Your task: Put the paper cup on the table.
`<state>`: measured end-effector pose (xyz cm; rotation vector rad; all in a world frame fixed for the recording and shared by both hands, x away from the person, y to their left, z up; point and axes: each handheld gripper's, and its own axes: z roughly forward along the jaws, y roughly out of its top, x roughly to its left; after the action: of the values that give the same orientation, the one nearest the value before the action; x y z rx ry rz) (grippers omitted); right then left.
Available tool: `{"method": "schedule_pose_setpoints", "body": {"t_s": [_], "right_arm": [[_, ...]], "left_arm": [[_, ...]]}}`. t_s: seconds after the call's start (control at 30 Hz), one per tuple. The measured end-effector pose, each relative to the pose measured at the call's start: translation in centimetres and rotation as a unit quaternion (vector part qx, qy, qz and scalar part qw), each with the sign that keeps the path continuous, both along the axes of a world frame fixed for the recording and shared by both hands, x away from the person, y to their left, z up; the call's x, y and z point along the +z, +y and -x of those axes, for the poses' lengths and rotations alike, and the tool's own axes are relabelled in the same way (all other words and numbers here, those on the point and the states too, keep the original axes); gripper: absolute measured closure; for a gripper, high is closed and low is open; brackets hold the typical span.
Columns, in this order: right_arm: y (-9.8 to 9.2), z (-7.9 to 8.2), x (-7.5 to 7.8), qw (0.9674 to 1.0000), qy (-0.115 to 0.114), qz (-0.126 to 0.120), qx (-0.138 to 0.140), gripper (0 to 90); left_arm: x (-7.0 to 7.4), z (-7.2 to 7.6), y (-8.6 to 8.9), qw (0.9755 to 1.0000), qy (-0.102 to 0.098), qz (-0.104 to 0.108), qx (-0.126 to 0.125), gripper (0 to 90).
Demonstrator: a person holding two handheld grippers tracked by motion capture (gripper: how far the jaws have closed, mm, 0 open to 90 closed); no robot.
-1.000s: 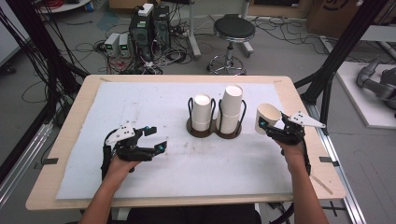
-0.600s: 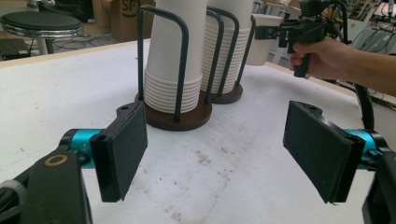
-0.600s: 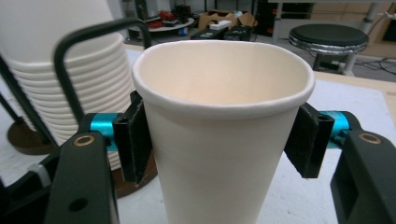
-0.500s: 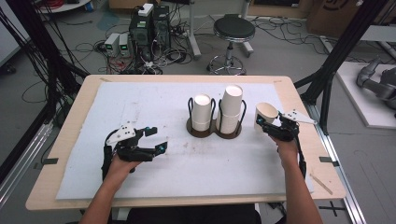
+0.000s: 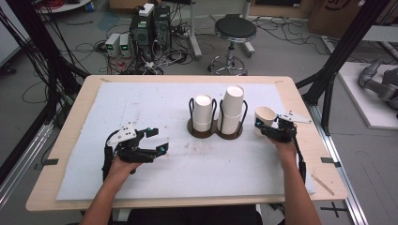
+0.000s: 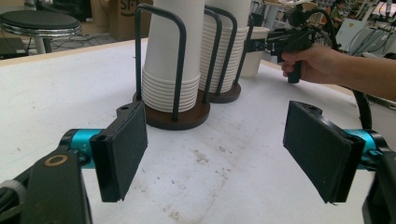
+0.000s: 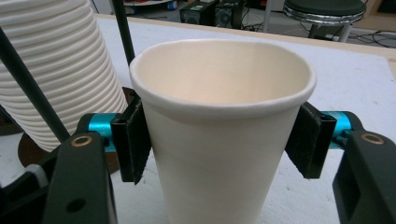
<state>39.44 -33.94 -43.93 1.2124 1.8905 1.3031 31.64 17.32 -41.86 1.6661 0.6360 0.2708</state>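
A single white paper cup (image 5: 264,117) (image 7: 219,140) stands upright on the white mat, just right of the cup holder. My right gripper (image 5: 262,129) (image 7: 224,140) is shut on it, one black pad (image 7: 133,140) against each side of its wall. The holder (image 5: 206,132) is a dark double base with black wire loops, holding a short stack of cups (image 5: 203,112) (image 6: 168,60) and a taller stack (image 5: 232,108) (image 6: 224,46). My left gripper (image 5: 158,140) (image 6: 215,154) rests low over the mat at front left, open, with nothing between its pads.
The wooden table (image 5: 70,140) carries a stained white mat (image 5: 155,103). Beyond the far edge are a black stool (image 5: 232,30), computer boxes (image 5: 150,26) and loose cables. Black frame posts (image 5: 328,79) stand at the right.
My right hand has come down and slightly left with the cup, closer to the holder. The left hand has kept still.
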Motion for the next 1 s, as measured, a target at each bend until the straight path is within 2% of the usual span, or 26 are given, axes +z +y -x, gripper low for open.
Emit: {"method": "schedule_pose_setpoints", "body": {"t_s": [0.17,0.3,0.37,0.67,1.0], "right_arm": [[-0.4,0.3,-0.1,1.0000,0.006,-0.005,0.003,30.2],[-0.6,0.6,-0.2,1.0000,0.005,0.001,0.006,25.5],[-0.7,0.6,-0.4,0.9999,0.016,0.002,-0.003,20.8],[-1.0,1.0,-0.4,0.9997,0.023,-0.012,-0.001,20.7],[-1.1,1.7,-0.4,0.9996,0.025,-0.003,0.011,20.7]], "left_arm": [[0.0,0.0,0.0,1.0000,0.001,0.000,-0.001,22.0],[0.0,0.0,0.0,1.0000,0.001,-0.001,-0.001,22.0],[0.0,0.0,0.0,1.0000,0.001,0.000,-0.001,22.0],[0.1,0.1,0.1,1.0000,0.000,0.002,-0.002,22.0],[0.1,0.2,0.3,1.0000,0.001,0.003,-0.001,22.0]]}}
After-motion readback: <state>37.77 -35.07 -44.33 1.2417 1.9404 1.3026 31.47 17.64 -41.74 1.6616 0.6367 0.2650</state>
